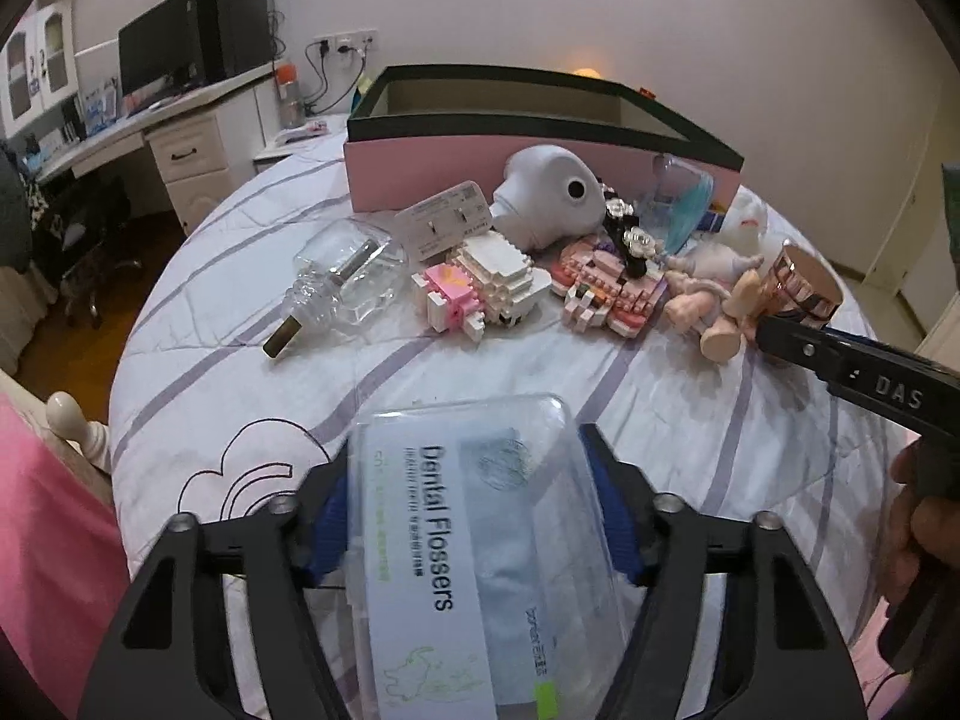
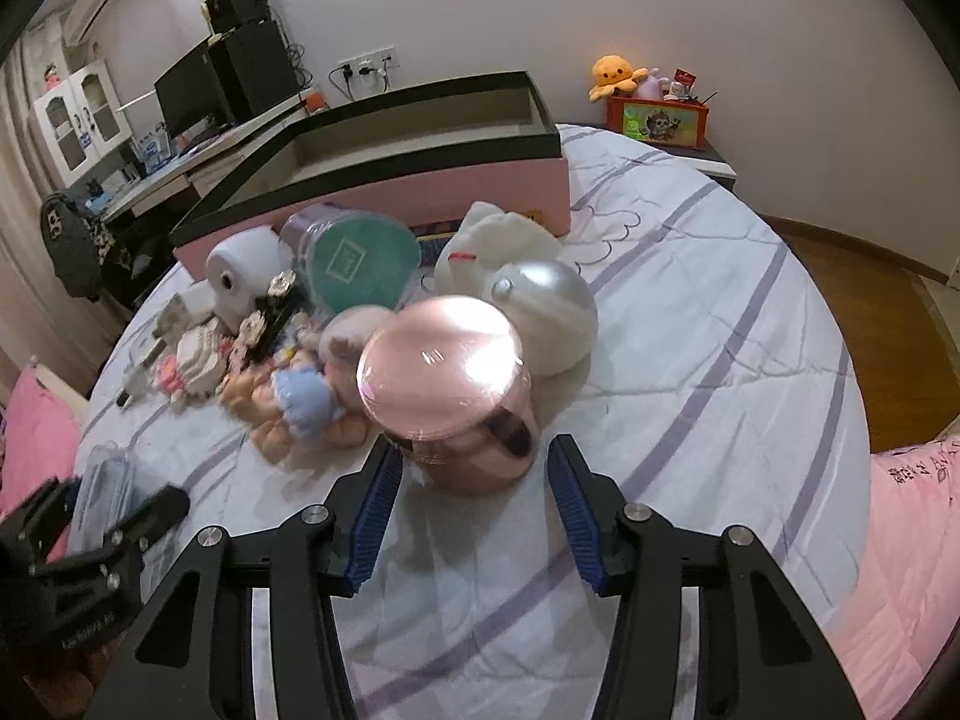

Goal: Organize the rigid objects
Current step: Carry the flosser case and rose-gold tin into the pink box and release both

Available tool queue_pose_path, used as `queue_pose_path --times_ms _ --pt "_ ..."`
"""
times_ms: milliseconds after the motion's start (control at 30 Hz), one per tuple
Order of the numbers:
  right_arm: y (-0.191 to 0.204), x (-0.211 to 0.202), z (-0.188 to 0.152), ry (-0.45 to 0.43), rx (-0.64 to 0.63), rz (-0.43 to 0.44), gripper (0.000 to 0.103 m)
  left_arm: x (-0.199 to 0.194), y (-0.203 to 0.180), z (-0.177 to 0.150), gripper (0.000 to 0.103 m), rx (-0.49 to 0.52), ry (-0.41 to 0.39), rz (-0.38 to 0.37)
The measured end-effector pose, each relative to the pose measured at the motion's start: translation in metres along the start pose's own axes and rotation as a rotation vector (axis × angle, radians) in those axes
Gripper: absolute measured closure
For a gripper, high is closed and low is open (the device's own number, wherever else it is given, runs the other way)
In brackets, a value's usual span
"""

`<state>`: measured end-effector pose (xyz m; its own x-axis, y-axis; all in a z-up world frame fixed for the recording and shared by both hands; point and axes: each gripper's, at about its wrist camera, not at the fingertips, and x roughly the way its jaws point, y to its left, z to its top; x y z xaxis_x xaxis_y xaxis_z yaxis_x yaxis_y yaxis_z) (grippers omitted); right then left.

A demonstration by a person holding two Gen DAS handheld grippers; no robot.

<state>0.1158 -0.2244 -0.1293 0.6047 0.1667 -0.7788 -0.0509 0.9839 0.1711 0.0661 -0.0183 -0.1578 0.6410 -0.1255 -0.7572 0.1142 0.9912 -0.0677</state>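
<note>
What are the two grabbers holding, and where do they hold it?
The left gripper holds the dental flossers box by its two long sides. The right gripper straddles the pink jar, but its pads show gaps, so no hold.

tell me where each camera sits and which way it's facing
Left wrist: on the left gripper, angled down over the striped bed; its pads clamp a clear plastic dental flosser box; the right gripper and a hand show at right.
Right wrist: on the right gripper, angled down at a shiny pink round-lidded jar, pads apart from it; the left gripper shows lower left.
Shared: the pink black-rimmed storage box, jar, flosser box.
</note>
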Motion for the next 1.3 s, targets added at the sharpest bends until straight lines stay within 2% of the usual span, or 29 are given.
queue_pose_path --times_ms 200,533,667,867,1000,1100,1300 --pt "0.001 0.008 0.004 -0.011 -0.023 0.006 0.052 -0.006 0.002 0.0 0.039 -0.008 -0.019 -0.028" --pt "0.002 -0.03 0.007 -0.06 -0.007 0.056 0.052 -0.025 0.005 0.021 0.039 -0.01 -0.079 -0.057" --pt "0.006 -0.048 0.024 -0.104 -0.011 0.085 0.052 -0.034 0.007 0.039 0.039 -0.006 -0.116 -0.065" --pt "0.016 -0.056 0.077 -0.186 -0.062 0.095 0.052 -0.038 0.019 0.097 0.039 0.003 -0.205 -0.047" --pt "0.02 -0.034 0.115 -0.191 -0.078 0.092 0.052 -0.021 0.025 0.147 0.039 -0.007 -0.239 -0.034" --pt "0.021 -0.007 0.135 -0.161 -0.076 0.088 0.052 0.005 0.022 0.177 0.039 0.003 -0.233 -0.019" --pt "0.018 0.047 0.154 -0.068 -0.066 0.063 0.052 0.071 0.019 0.212 0.039 -0.004 -0.138 -0.012"
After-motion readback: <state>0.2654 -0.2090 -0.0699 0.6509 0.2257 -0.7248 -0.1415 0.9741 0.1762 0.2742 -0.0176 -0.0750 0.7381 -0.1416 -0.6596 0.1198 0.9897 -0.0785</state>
